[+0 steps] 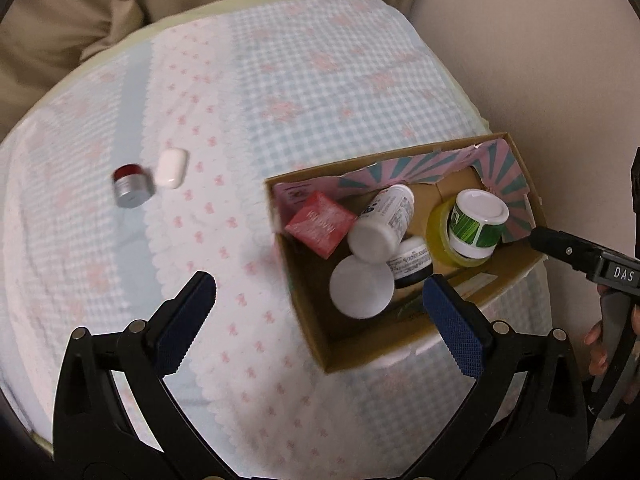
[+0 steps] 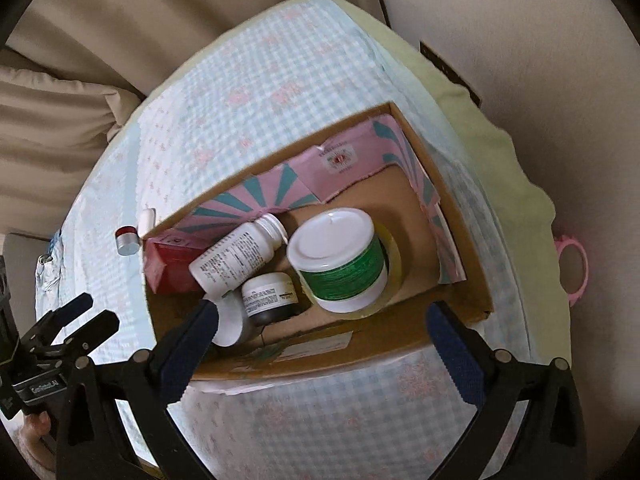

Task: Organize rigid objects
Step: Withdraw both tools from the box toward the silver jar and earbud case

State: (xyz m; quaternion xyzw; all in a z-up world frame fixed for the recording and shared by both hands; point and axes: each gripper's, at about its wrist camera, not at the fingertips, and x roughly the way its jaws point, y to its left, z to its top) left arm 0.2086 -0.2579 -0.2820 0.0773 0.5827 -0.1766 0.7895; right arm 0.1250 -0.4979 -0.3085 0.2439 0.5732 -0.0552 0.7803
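An open cardboard box (image 1: 308, 312) (image 2: 456, 216) stands on the checked cloth. Inside lie a red carton (image 1: 320, 224) (image 2: 160, 268), a tipped white bottle (image 1: 384, 220) (image 2: 236, 256), a green-labelled tub (image 1: 476, 220) (image 2: 340, 256) on a yellow tape roll (image 1: 438, 236), a small dark jar (image 1: 410, 262) and a white-lidded jar (image 1: 360, 288). Outside, to the box's left, a small silver jar with a red top (image 1: 130, 186) (image 2: 127, 242) sits beside a white case (image 1: 172, 168). My left gripper (image 1: 320, 300) hangs open and empty above the box's near left corner. My right gripper (image 2: 324, 320) is open and empty over the box's near wall.
Beige cushions (image 1: 60, 32) border the cloth-covered table (image 1: 300, 80) at the back and left. A pink ring (image 2: 574, 272) hangs beyond the table's right edge. A hand (image 1: 600, 344) holds the right gripper's handle at the right border.
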